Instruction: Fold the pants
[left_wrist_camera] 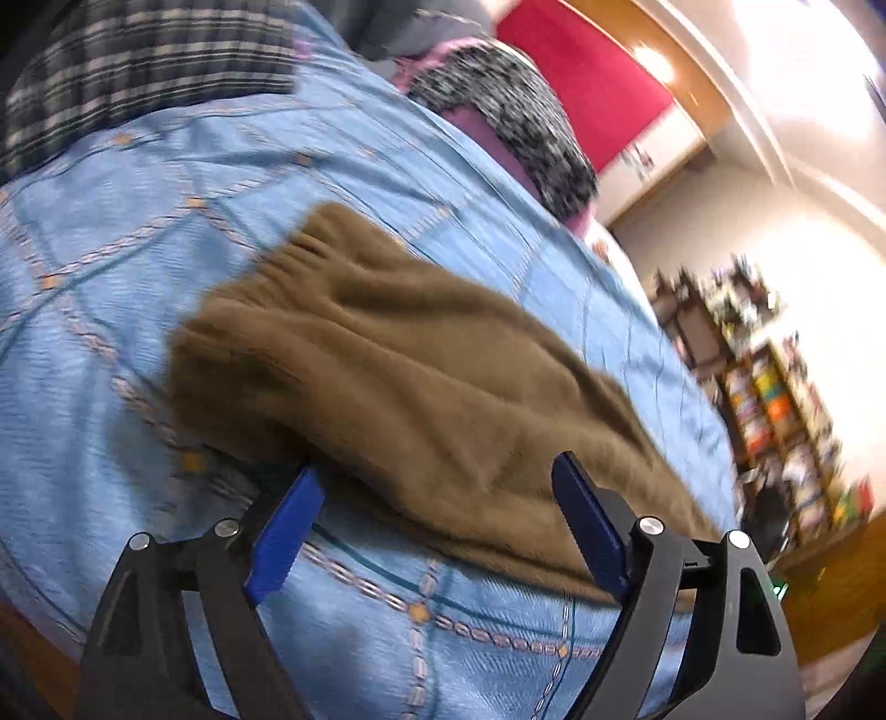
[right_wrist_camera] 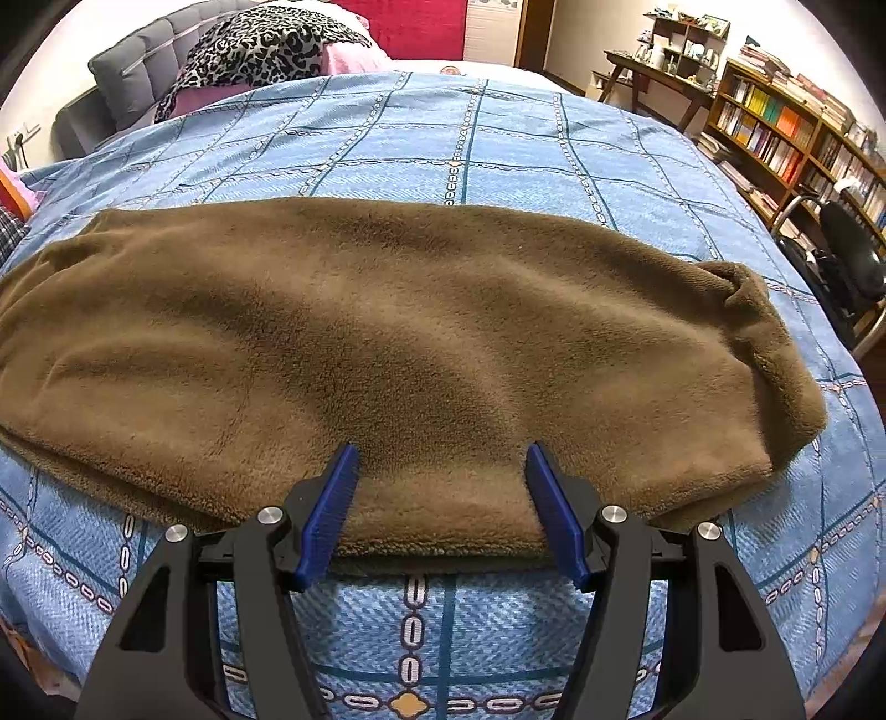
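Brown fleece pants (right_wrist_camera: 387,343) lie lengthwise across a blue patterned bedspread (right_wrist_camera: 498,144), legs stacked one over the other, the leg ends bunched at the right. In the left wrist view the pants (left_wrist_camera: 398,376) show their elastic waistband at the upper left. My left gripper (left_wrist_camera: 437,471) is open, its blue pads on either side of the pants' near edge, holding nothing. My right gripper (right_wrist_camera: 440,451) is open over the pants' near edge at mid-length, holding nothing.
A leopard-print blanket (right_wrist_camera: 266,44) and a grey headboard (right_wrist_camera: 122,72) are at the far end of the bed. A plaid cloth (left_wrist_camera: 138,72) lies beyond the waistband. Bookshelves (right_wrist_camera: 786,133), a desk and a black chair (right_wrist_camera: 847,255) stand to the right of the bed.
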`<action>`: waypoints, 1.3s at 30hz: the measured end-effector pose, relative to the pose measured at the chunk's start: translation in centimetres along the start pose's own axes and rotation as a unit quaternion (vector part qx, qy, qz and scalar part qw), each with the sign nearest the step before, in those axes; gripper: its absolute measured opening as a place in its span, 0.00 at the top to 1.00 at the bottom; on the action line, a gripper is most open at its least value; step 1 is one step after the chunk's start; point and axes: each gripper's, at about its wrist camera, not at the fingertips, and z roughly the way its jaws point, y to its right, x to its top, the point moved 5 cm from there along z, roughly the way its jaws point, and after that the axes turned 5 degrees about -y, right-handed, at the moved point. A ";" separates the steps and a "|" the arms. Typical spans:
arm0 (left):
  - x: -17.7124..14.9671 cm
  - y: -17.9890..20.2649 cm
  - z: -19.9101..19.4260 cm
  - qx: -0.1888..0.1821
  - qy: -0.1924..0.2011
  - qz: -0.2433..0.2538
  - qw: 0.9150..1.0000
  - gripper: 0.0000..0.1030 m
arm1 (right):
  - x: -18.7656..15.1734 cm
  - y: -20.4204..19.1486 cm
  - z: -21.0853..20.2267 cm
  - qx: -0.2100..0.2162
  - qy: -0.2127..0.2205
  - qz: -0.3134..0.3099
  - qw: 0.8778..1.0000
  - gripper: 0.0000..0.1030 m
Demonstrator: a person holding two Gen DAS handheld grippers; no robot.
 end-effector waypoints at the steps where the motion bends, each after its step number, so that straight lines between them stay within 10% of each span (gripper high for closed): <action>1: 0.5 -0.8 -0.3 -0.006 0.005 -0.017 1.000 0.19 | 0.0 0.0 0.1 -0.003 0.000 0.000 1.000 0.37; 13: 3.5 -4.3 1.3 -0.076 -0.022 -0.142 0.987 0.23 | 0.1 -0.3 0.4 -0.021 0.004 0.004 1.000 0.37; 15: 3.9 -4.7 2.0 -0.046 -0.032 -0.145 0.988 0.70 | 0.2 -0.4 0.5 -0.024 0.004 0.004 1.000 0.37; 18: 4.6 -4.9 2.3 -0.038 -0.033 -0.144 0.988 0.93 | 0.2 -0.5 0.6 -0.028 0.007 0.004 1.000 0.37; 22: 6.8 -0.8 -0.7 -0.072 0.039 -0.041 0.996 0.94 | 0.2 -0.5 0.6 -0.027 0.009 0.003 1.000 0.37; 27: 7.4 3.9 -5.4 -0.128 0.124 0.110 0.978 0.94 | 0.2 -0.4 0.7 -0.030 0.008 0.003 1.000 0.37; 34: 2.7 -5.6 0.9 -0.039 -0.017 0.034 0.999 0.93 | 0.3 -0.4 0.7 -0.028 0.004 0.001 1.000 0.37; 39: 2.2 -6.5 0.8 -0.046 -0.015 0.018 0.999 0.89 | 0.4 -0.5 0.8 -0.031 0.001 0.000 1.000 0.37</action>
